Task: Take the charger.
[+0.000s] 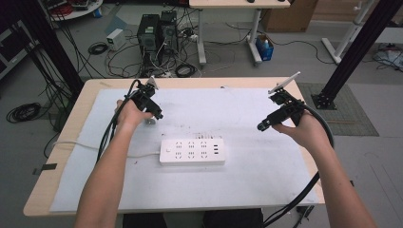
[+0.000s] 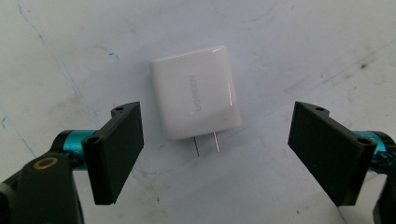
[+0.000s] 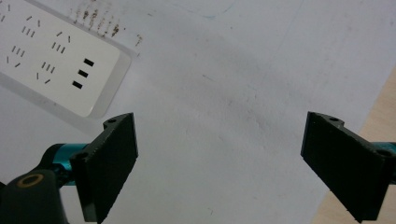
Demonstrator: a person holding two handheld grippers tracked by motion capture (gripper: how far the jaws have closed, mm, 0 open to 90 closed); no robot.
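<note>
Black fingers (image 2: 116,158) of the left gripper (image 2: 217,158) hang spread over a glossy white square wall charger (image 2: 195,98), at ten o'clock from the white power strip (image 1: 192,152) on the counter (image 1: 71,118), so closing comes next, while the right gripper (image 3: 224,163) idles spread too.

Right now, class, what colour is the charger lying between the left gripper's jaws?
White charger, clearest in the left gripper view.

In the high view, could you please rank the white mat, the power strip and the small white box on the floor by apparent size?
1. White mat
2. Power strip
3. Small white box, though it lies farther from the camera, so its true size is unsure.
</note>
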